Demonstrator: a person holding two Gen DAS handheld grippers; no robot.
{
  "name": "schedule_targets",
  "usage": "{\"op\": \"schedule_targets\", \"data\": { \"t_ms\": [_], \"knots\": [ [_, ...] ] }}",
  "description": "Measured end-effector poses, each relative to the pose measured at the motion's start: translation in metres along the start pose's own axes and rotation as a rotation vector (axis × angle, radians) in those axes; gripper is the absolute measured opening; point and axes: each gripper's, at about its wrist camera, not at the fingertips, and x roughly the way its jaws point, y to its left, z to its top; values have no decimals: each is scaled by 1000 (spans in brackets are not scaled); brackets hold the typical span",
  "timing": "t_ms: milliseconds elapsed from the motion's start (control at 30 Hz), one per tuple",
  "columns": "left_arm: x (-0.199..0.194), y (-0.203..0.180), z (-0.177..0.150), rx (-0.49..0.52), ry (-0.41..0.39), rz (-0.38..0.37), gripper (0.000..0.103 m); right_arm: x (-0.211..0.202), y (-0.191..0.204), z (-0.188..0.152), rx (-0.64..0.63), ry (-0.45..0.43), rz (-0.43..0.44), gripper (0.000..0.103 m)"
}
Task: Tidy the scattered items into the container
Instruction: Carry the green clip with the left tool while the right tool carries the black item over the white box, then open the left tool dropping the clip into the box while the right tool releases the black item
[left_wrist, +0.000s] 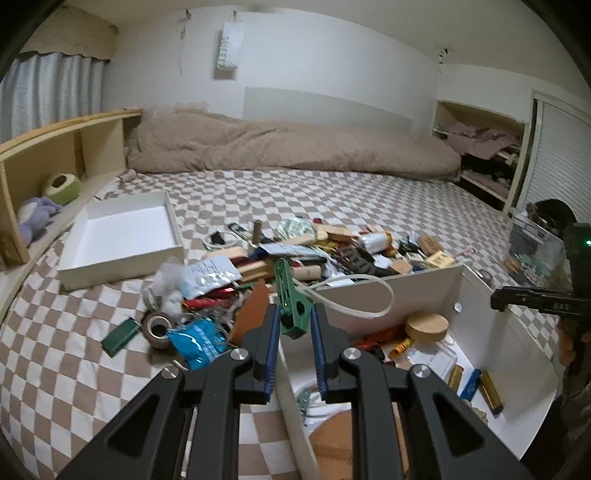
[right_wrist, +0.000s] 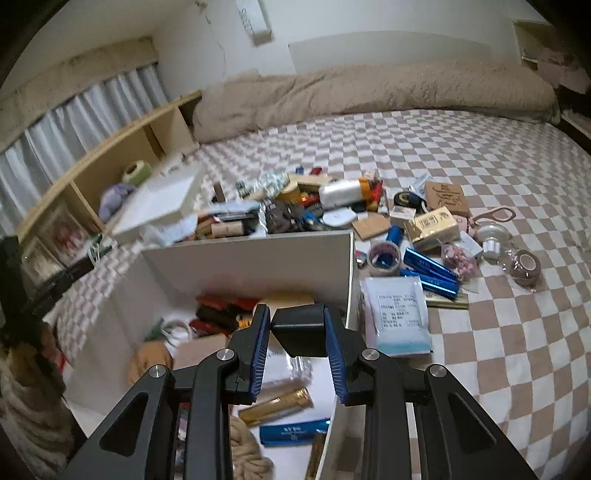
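left gripper (left_wrist: 293, 325) clamped on green plastic tool (left_wrist: 291, 299) at the white box (left_wrist: 388, 291) rim | right gripper (right_wrist: 297, 328) holds black block (right_wrist: 299, 328) over box | both look light, rigid; mid-body grips suit | clutter pile (left_wrist: 295, 251) beyond on bed

Box (left_wrist: 513, 328) near corner cut by frame edge, rope (right_wrist: 247, 450) cropped at bottom, pile (left_wrist: 314, 251) items too jumbled to name, white tray (right_wrist: 166, 199) blurred.
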Motion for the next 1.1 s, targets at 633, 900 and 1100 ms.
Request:
{"op": "schedule_targets", "data": {
  "t_ms": [633,900,1100],
  "knots": [
    [30,-59,-4,198,138,-47,17,30,36,-11,-259,145,-121,30],
    [45,-58,-8,210,189,-47,17,34,39,-12,-283,160,-154,30],
    [58,-50,-11,206,225,5,17,35,40,-13,-292,166,-147,30]
  ]
}}
